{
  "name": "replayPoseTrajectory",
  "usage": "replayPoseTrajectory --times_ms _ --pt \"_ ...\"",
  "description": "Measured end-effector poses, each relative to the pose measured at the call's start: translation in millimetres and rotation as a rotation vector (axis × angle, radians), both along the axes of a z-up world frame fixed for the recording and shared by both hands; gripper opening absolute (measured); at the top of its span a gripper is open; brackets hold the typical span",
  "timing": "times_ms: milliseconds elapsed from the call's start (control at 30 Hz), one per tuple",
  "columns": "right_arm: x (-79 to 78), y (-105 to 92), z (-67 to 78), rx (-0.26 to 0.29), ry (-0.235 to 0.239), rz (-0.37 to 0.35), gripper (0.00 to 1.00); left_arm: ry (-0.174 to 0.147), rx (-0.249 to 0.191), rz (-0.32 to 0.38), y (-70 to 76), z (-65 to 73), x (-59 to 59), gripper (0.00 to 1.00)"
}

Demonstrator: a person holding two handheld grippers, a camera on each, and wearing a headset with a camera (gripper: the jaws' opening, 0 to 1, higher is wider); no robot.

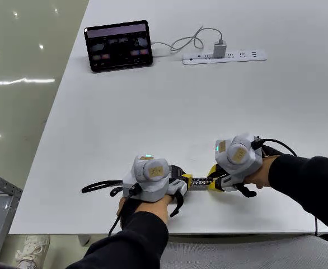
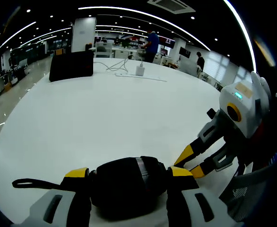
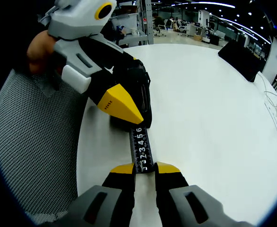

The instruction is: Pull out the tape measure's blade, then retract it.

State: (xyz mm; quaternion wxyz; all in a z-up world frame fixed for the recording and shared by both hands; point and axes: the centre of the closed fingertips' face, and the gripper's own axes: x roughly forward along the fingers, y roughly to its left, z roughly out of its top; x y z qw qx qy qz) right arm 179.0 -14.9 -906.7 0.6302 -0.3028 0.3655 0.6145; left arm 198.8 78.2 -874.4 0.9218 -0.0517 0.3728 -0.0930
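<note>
Your headset camera: high above near edge of white tabletop [image 1: 169,106], facing forward and down. Left gripper [image 1: 182,185] and right gripper [image 1: 213,180] low in frame; black tablet [image 1: 118,45] and white power strip [image 1: 224,56] far off.

Your left gripper view: low, tight behind black rounded tape measure case [image 2: 129,187] clamped in own jaws, facing across table to same tablet and strip.

Your right gripper view: low, close, looking along dark numbered blade [image 3: 142,146] pinched in own jaws, toward same case and left gripper.
</note>
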Motion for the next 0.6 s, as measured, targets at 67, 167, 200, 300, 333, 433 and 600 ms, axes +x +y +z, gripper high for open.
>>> replayPoseTrajectory --times_ms 67,167,200,300,333,433,600 --pt "-0.7 2.2 -0.4 0.004 -0.002 0.004 0.11 0.000 0.001 -0.005 -0.2 0.0 -0.5 0.61" --pt "-0.8 5.9 0.0 0.008 0.002 0.000 0.11 -0.001 -0.003 -0.001 -0.1 0.2 0.0 0.61" --pt "-0.5 7.1 0.2 0.005 -0.002 0.006 0.11 -0.001 -0.003 0.000 0.1 0.2 0.3 0.61" --pt "1.2 7.7 0.2 0.005 -0.001 0.007 0.11 -0.001 -0.005 0.002 0.2 0.2 0.2 0.61" --pt "1.5 7.6 0.3 0.006 0.001 0.006 0.11 -0.001 -0.005 0.002 0.1 0.2 0.4 0.61" --pt "1.8 7.7 -0.1 0.007 0.002 0.001 0.11 -0.001 -0.005 0.006 0.2 0.4 0.4 0.61" --pt "2.7 7.8 -0.6 0.007 -0.003 0.002 0.11 0.007 -0.007 0.004 0.4 0.1 -0.1 0.60"
